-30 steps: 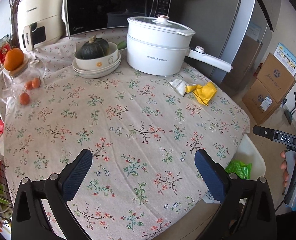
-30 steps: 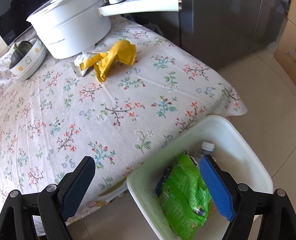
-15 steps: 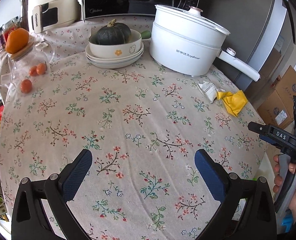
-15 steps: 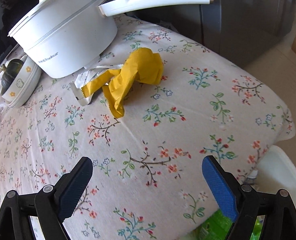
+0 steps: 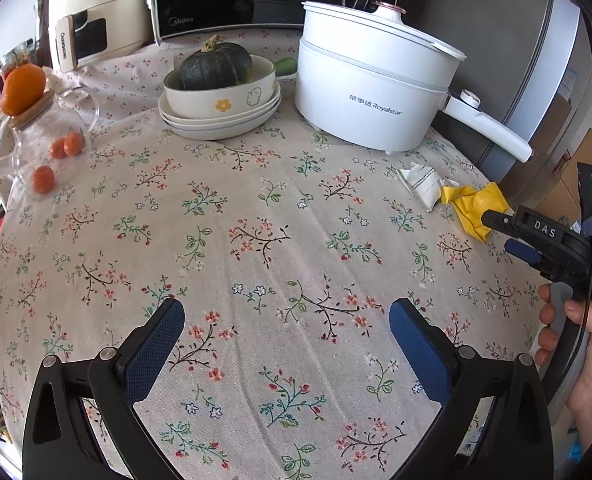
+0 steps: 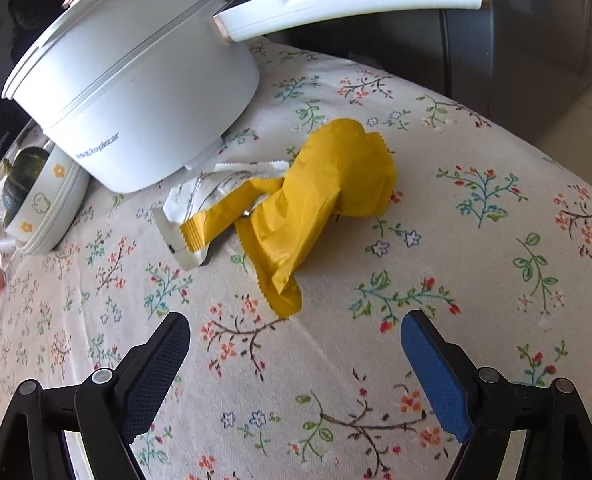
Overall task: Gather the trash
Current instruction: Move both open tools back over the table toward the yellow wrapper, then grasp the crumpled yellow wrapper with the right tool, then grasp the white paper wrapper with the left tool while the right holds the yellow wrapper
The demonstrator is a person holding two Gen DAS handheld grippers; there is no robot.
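A crumpled yellow wrapper [image 6: 327, 192] lies on the flowered tablecloth [image 6: 475, 280], overlapping a white wrapper [image 6: 200, 200] beside the white pot. My right gripper [image 6: 294, 320] hovers just short of the yellow wrapper's near tip. Its jaws are wide and closing, and the pads touch nothing. The left wrist view shows both the yellow wrapper [image 5: 471, 208] and the white wrapper [image 5: 421, 180] at the table's right edge, with the right gripper [image 5: 501, 233] right next to them. My left gripper [image 5: 286, 306] is open over bare cloth mid-table, holding nothing.
A white electric pot [image 5: 371, 96] with a long handle [image 6: 347, 4] stands just behind the wrappers. A bowl with a dark squash [image 5: 216, 68] sits on stacked plates, and a glass jar [image 5: 48, 136] stands left. A grey fridge [image 5: 527, 60] and cardboard boxes stand beyond the table's right edge.
Both grippers moved forward and lower over the table. The white bin left the right wrist view, and the yellow wrapper now sits close in front of the right jaws.
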